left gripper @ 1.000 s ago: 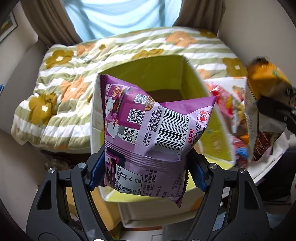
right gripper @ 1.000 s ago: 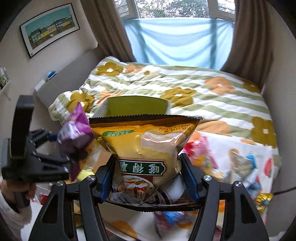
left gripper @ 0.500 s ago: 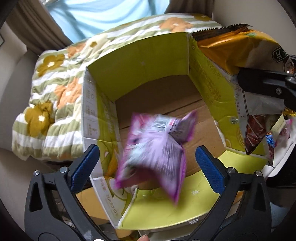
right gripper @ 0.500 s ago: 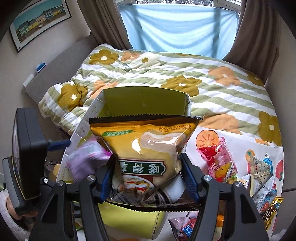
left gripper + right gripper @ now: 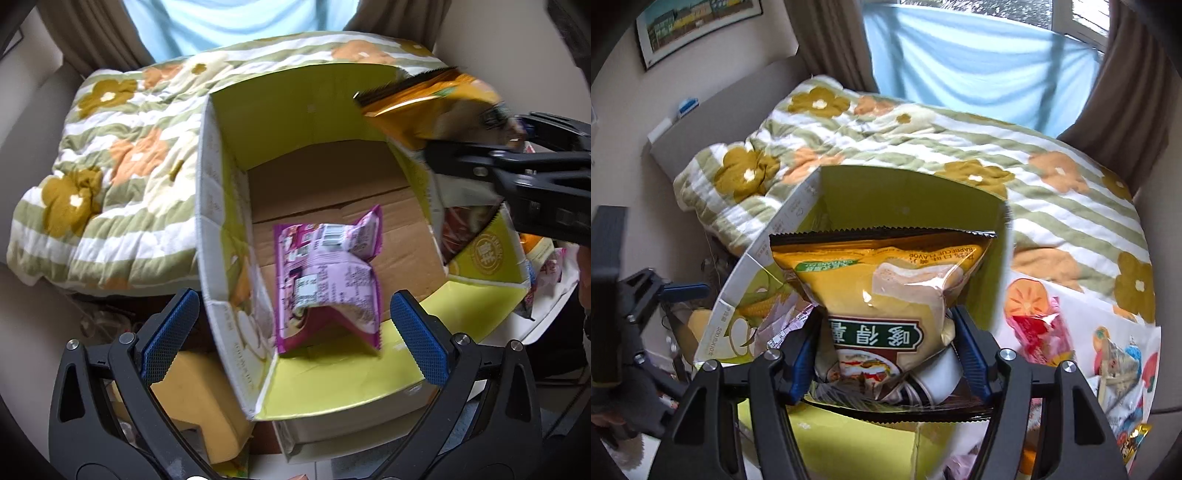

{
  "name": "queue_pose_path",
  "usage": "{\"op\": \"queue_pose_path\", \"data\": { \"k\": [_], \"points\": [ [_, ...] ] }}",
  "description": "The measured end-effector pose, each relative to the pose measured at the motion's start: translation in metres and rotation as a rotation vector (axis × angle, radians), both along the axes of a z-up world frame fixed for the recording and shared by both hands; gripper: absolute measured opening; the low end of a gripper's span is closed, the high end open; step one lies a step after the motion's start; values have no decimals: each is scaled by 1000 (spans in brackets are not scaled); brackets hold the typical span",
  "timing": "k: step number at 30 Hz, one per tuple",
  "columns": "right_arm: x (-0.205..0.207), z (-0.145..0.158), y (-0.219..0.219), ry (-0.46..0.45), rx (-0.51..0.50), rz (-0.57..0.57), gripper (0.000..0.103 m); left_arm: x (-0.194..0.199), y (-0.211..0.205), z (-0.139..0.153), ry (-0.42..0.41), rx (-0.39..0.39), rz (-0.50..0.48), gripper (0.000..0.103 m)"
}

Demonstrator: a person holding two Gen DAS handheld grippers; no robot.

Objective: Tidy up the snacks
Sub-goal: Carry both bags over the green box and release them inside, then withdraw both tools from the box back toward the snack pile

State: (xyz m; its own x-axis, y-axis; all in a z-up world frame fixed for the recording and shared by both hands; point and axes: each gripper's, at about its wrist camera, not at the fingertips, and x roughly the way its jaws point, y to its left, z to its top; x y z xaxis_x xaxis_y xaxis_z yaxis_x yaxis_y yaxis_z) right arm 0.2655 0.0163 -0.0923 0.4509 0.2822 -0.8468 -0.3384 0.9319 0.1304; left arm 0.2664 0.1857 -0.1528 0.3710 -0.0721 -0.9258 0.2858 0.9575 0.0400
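A purple snack packet lies on the brown floor of the open cardboard box with yellow-green inner walls. My left gripper hangs over the box's near edge, open and holding nothing. My right gripper is shut on a yellow chip bag, pads pressing its lower half as the jaws begin to open. That bag stands upright over the box. In the left wrist view the chip bag pokes in above the box's right wall.
A flowered, striped quilt covers the bed behind the box. Several loose snack packets lie on a white fruit-print cloth to the right. A yellow object sits low beside the box's left side.
My left gripper let go of the purple packet, which fell to the box floor; its jaws now stand wide. The right gripper carried the chip bag left to above the box.
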Motion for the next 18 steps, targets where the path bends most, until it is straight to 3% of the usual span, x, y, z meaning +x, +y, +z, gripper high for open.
{"op": "queue_pose_path", "data": {
  "k": [6, 8, 10, 11, 14, 18],
  "points": [
    [8, -18, 12, 67, -18, 14, 63, -5, 10, 0, 2, -19, 30, 102],
    [4, -18, 13, 58, -20, 28, 70, -6, 15, 1, 6, -27, 47, 102],
    [0, -18, 15, 50, -16, 43, 100, -7, 19, 2, 5, -36, 63, 102],
    [-2, -17, 15, 41, -14, 47, 103, -8, 20, 3, 3, -38, 70, 102],
    [-10, -14, 11, -8, -3, 43, 103, -13, 21, 3, -1, -42, 77, 102],
    [-15, -14, 7, 12, 34, 40, 103, -18, 21, 5, -7, -40, 94, 102]
  ]
}}
